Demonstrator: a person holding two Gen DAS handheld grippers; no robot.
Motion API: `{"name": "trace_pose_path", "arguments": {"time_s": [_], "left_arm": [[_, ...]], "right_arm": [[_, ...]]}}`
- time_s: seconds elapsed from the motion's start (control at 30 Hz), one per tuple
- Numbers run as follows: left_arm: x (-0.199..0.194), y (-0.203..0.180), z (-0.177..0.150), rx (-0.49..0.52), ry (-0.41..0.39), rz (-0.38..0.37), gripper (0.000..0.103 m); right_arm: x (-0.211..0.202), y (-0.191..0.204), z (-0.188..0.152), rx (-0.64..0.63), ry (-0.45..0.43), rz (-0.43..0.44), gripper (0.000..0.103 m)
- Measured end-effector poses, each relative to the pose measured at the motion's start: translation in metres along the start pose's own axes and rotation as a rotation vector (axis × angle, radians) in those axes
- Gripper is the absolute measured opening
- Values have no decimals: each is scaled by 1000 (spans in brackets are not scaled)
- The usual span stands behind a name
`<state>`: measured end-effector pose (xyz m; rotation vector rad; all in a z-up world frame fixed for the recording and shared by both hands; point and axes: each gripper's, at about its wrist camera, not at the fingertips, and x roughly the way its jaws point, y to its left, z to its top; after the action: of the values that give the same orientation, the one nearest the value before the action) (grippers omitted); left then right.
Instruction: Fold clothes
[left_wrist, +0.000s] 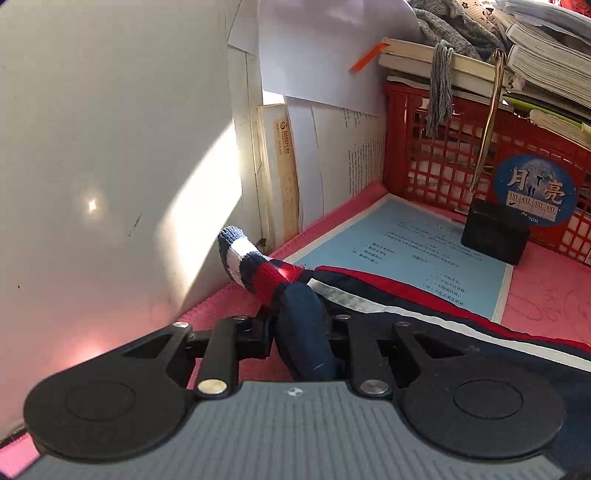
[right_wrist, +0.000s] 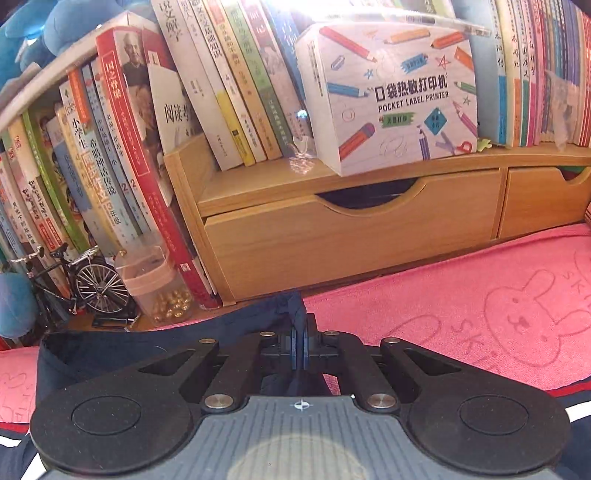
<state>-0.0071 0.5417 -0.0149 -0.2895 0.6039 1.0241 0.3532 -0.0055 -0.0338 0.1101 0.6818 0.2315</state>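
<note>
The navy garment (left_wrist: 424, 306) runs off the right and near edges of the left wrist view, so its full shape stays unknown. The left gripper (left_wrist: 301, 325) hides the sleeve (left_wrist: 306, 332) where it passes between the pads. Print on the blue sheet (left_wrist: 424, 251) is too small to read. The far books (right_wrist: 229, 92) are cut off at the top.

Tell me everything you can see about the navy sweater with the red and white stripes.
The navy sweater looks like soft knit, with red and white bands. It lies spread on the pink towel, partly over a blue sheet. Its striped ribbed cuff sticks up past the left tool, which pinches the sleeve. The right tool is shut on a bunched navy edge. Its full shape is out of view.
</note>
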Motion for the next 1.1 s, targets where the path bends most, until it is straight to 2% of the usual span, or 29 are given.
{"name": "trace_pose_path", "arguments": {"time_s": [0.07, 0.1, 0.17, 0.2, 0.23, 0.27, 0.3, 0.33, 0.4, 0.5, 0.6, 0.67, 0.8, 0.87, 0.97, 1.03, 1.1], "left_arm": [[3, -1, 0, 13, 20, 1, 26], [0, -6, -2, 78, 13, 47, 33], [-5, -19, -7, 210, -2, 140, 56], [-7, -25, -9, 276, -10, 187, 76], [-11, -23, -10, 282, 0, 200, 85], [-15, -21, -10, 287, 10, 212, 86], [-18, -16, -8, 257, 23, 193, 86], [-24, -6, -6, 192, 40, 160, 86], [-34, 8, -1, 94, 44, 128, 87], [-52, 18, 3, 22, 38, 101, 89], [-79, 1, -2, 53, -4, 26, 89], [-104, -24, -10, 120, -40, -55, 89], [-156, -98, -34, 254, -76, -288, 89], [-177, -140, -54, 295, -39, -428, 89], [-206, -199, -85, 382, 23, -577, 89], [-226, -234, -104, 478, 30, -625, 89], [-239, -264, -123, 575, 21, -641, 89]], "right_arm": [[6, 4, -6, -33, -7, -11, 5], [8, 6, -9, -48, -9, -17, 6], [9, 11, -11, -74, -11, -25, 9], [8, 12, -12, -83, -11, -12, 17], [5, 12, -14, -87, -16, 3, 39], [-2, 10, -16, -81, -30, 21, 56], [-9, 9, -18, -74, -45, 39, 86], [-16, 8, -21, -68, -59, 57, 89], [-33, 4, -25, -61, -82, 97, 89], [-73, -16, -25, -103, -78, 175, 91], [-128, -57, -31, -122, -124, 202, 103], [-163, -89, -37, -121, -155, 192, 103], [-200, -165, -50, -98, -157, 73, 103], [-208, -205, -56, -60, -141, -11, 103], [-211, -263, -62, 4, -118, -130, 103], [-212, -301, -65, 48, -103, -207, 103], [-212, -338, -65, 72, -87, -272, 103]]}}
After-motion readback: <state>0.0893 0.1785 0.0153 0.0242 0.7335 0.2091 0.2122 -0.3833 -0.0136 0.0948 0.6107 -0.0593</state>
